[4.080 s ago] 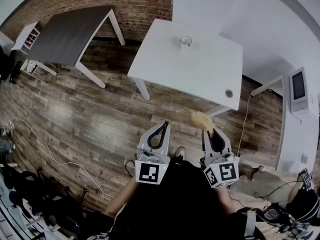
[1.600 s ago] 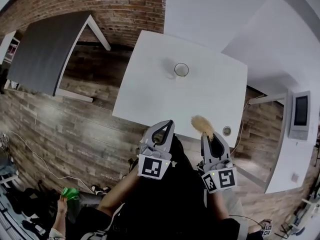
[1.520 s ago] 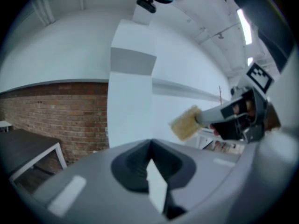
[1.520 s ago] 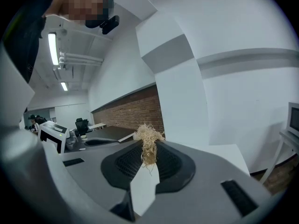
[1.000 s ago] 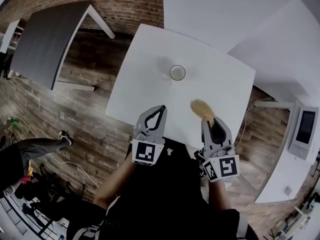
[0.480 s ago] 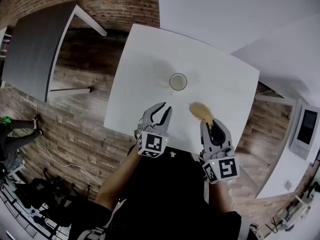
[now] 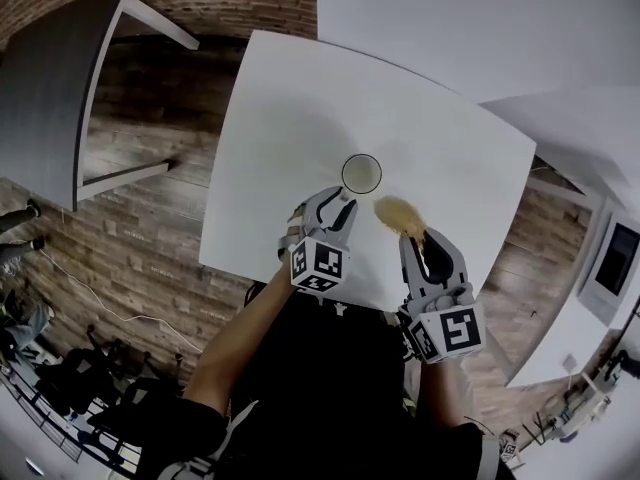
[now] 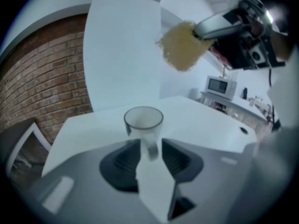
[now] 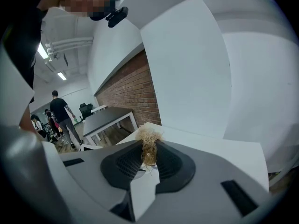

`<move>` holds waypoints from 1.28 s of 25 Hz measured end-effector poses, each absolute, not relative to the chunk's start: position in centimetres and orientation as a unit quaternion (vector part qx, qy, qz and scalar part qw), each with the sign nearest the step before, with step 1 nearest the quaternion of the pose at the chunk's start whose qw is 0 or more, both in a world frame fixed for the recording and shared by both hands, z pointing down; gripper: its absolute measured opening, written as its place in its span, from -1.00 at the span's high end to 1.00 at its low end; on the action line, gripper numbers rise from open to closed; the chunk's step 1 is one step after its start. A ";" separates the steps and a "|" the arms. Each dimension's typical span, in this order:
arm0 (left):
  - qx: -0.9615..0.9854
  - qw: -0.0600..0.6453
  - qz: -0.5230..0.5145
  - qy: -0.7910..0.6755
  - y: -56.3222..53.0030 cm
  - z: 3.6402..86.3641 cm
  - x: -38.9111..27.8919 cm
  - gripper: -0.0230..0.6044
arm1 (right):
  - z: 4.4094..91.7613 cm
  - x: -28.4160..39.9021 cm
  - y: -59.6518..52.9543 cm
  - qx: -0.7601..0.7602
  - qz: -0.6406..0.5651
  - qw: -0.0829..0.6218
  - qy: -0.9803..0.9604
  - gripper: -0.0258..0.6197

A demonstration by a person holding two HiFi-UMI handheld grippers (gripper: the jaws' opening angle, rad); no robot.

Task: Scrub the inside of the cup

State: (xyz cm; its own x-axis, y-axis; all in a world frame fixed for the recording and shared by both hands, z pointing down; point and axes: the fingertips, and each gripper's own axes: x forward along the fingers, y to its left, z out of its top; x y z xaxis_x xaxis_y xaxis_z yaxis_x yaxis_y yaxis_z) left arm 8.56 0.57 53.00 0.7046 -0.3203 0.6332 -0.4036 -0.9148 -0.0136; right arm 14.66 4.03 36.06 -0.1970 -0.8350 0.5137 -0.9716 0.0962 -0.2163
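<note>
**Approaching the Cup: Grasp Not Yet Made**

The cup is found upright on the white table, near its middle. The step in hand is judged to be the approach. The cup is not yet held, and no scrubbing has begun.

The left tool is released. Its jaws have just been opening and are spread wide. It is aimed at the cup from the near side. The handle is seen in line with the gap between the pads, and no pad is pressed on it. Whether the handle is already inside the gap cannot be settled.

The right tool is clenched on a tan fibrous scrubber. The scrubber is carried above the table, just beside the cup.

For the next move, the left tool is to be advanced until the handle or the wall is between the pads. It is then to be closed so that the cup is steadied. Only then should the scrubber be lowered through the rim.
</note>
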 end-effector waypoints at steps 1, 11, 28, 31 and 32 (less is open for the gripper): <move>0.921 0.060 0.333 -0.195 0.4 53.2 8.7 0.47 | 36.4 14.7 3.6 0.618 0.261 0.135 -0.729 0.75; 0.926 0.007 0.347 -0.151 -0.2 53.1 8.1 0.73 | 41.8 13.8 0.3 0.552 0.285 0.256 -0.740 0.75; 0.924 0.007 0.353 -0.148 0.8 52.8 7.8 0.74 | 47.7 12.9 -1.6 0.462 0.322 0.405 -0.720 0.75; 0.923 0.007 0.354 -0.151 0.9 52.7 8.0 0.74 | 46.7 13.0 -1.3 0.463 0.307 0.414 -0.721 0.75; 0.923 0.008 0.354 -0.153 0.8 52.8 8.0 0.74 | 46.7 12.8 -1.2 0.460 0.302 0.420 -0.722 0.75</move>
State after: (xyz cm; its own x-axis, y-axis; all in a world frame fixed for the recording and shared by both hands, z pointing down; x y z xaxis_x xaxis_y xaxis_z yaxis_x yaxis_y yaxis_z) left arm 7.95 0.82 52.77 0.7024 -0.2765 0.6560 -0.2875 -0.9532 -0.0939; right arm 12.75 -1.19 46.75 -0.2251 -0.4107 0.8835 -0.9172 0.3953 -0.0500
